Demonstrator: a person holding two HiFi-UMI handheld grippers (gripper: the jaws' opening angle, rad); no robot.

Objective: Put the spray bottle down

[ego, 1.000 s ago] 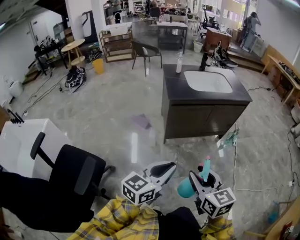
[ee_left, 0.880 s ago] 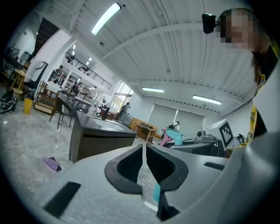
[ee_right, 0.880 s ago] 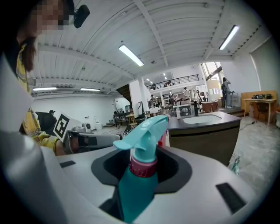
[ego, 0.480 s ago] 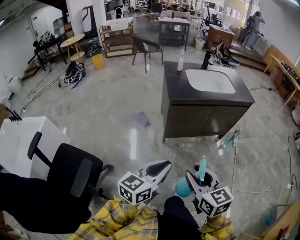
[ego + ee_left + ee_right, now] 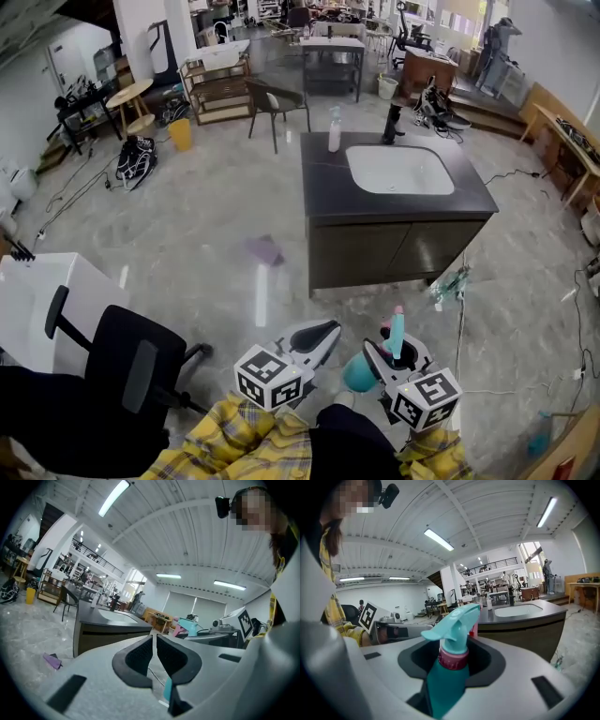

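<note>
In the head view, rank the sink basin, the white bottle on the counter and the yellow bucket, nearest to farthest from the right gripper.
1. Sink basin, in the dark counter ahead of the right gripper holding the spray bottle.
2. White bottle, at the counter's far left corner.
3. Yellow bucket, on the floor far off to the left.
</note>
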